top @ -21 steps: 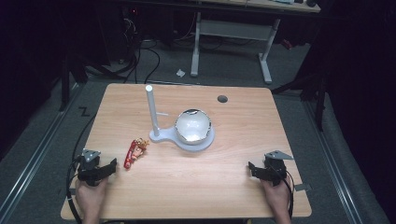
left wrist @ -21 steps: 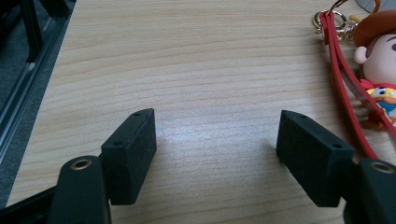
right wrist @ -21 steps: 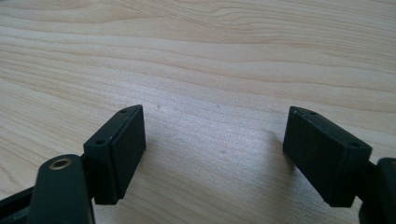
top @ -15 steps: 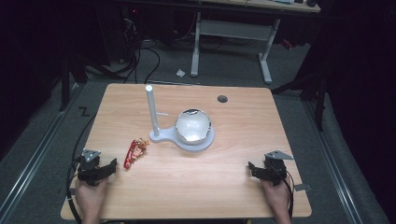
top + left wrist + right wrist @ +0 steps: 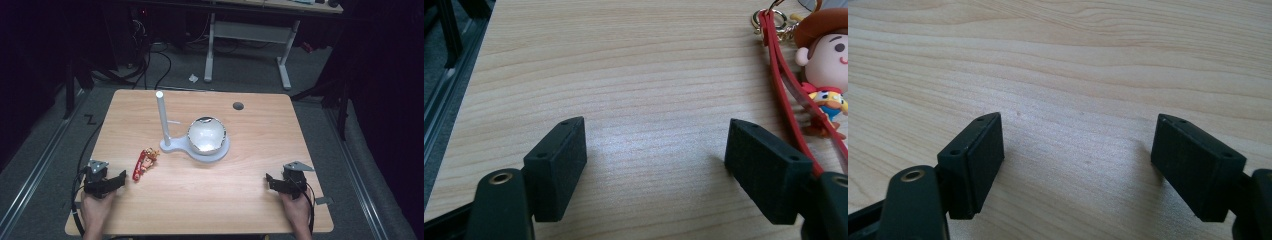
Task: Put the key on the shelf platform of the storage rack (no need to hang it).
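Note:
A cartoon cowboy keychain (image 5: 144,162) with a red strap lies on the wooden table (image 5: 250,135), left of centre. My left gripper (image 5: 119,181) rests on the table near the front left, open and empty, a short way left of the keychain. In the left gripper view the keychain (image 5: 819,75) lies just beyond the right jaw, and the left gripper (image 5: 656,160) has bare wood between its jaws. My right gripper (image 5: 270,182) sits at the front right, open, with nothing between its jaws. In its own view the right gripper (image 5: 1075,152) frames bare wood.
A white stand (image 5: 165,120) with an upright post and a short side peg stands mid-table. On its round base sits a shiny silver bowl (image 5: 206,135). A dark cable hole (image 5: 238,106) lies near the far edge. A desk frame (image 5: 250,45) stands on the floor beyond.

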`<state>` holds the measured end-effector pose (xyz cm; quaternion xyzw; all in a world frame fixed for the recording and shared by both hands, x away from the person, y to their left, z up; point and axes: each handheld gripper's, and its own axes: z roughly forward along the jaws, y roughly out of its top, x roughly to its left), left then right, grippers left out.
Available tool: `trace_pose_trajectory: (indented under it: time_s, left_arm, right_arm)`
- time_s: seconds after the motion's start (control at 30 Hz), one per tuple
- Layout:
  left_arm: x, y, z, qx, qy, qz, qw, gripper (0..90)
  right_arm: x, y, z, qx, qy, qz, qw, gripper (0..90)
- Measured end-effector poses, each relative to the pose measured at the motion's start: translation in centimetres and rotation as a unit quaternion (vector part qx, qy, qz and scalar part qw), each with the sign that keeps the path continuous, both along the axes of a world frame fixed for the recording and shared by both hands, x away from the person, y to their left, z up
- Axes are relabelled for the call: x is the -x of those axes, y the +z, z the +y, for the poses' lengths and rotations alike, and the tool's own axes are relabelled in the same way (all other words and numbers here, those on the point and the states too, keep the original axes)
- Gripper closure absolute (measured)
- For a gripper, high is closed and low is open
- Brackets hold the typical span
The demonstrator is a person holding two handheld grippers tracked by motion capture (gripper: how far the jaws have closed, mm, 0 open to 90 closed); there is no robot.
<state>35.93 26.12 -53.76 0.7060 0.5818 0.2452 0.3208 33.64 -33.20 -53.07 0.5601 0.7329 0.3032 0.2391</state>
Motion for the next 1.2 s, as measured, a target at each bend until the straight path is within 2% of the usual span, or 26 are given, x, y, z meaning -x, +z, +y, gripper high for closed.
trace_pose_trajectory:
  time_s: [0.23,0.33,0.63,0.9,1.2]
  left_arm:
    - [0.1,0.0,0.0,0.004,0.002,-0.001,1.0000,25.4]
    - [0.2,0.1,0.4,0.024,0.000,-0.003,0.9997,25.5]
    - [0.6,0.6,0.7,0.057,-0.004,-0.020,0.9982,24.9]
    - [0.8,1.6,0.1,0.067,-0.015,-0.034,0.9971,21.4]
    - [1.2,3.1,-1.6,0.066,-0.048,-0.048,0.9955,20.6]
  right_arm:
    - [0.0,0.0,0.0,0.000,0.001,0.000,1.0000,21.3]
    - [0.0,0.0,0.0,0.001,0.001,0.000,1.0000,21.3]
    - [0.0,0.0,0.0,0.001,0.002,-0.001,1.0000,21.3]
    - [0.0,0.0,0.0,0.001,0.003,-0.001,1.0000,21.3]
    - [0.1,0.0,0.0,0.001,0.003,-0.001,1.0000,21.3]
